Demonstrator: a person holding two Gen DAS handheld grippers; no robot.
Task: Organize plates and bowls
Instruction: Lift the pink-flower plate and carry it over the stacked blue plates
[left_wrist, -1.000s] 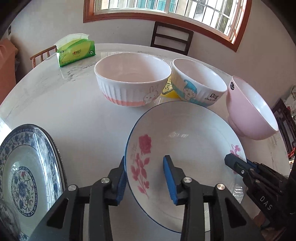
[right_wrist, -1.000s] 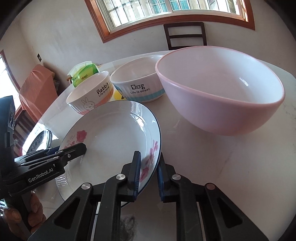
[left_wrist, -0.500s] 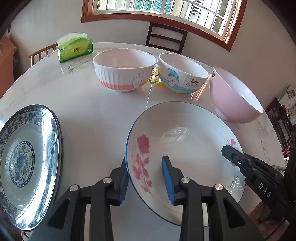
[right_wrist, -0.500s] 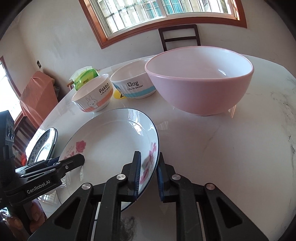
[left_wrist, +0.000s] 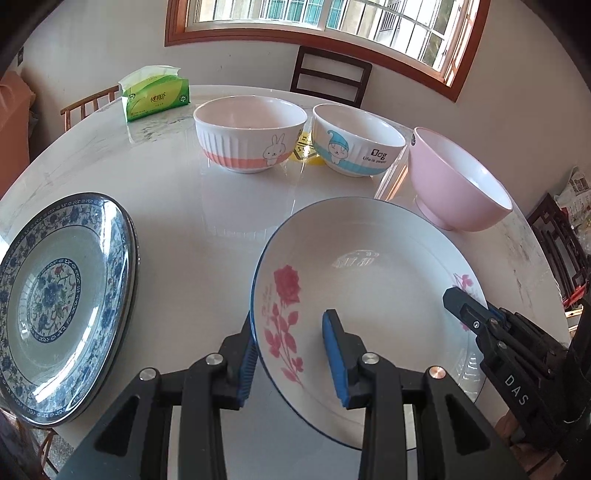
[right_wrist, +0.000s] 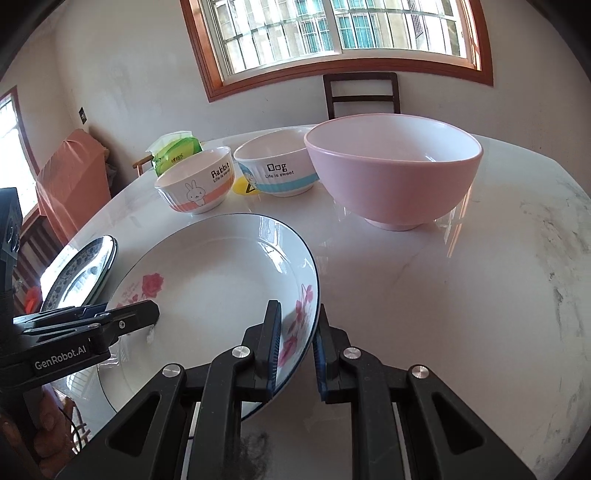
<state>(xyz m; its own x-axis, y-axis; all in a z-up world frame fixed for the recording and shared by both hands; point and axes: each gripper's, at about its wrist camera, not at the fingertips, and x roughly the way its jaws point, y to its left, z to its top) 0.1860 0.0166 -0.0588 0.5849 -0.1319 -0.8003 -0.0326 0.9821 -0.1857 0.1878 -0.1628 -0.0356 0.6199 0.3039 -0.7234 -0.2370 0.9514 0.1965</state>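
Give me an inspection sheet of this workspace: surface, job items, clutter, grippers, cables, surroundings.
Surface: round white marble table, glossy.
Job's things: rose plate at the near edge; blue plates stacked to its left; rabbit bowl, dog bowl and pink bowl upright in a row behind.
Clutter: tissue pack at the far side; yellow item between rabbit and dog bowls, unclear what.
Grippers: left gripper open, straddling the rose plate's left rim; right gripper open but narrow, astride its right rim.
Cables: thin dark wire near the left hand.
Surroundings: window, dark chair behind the table.
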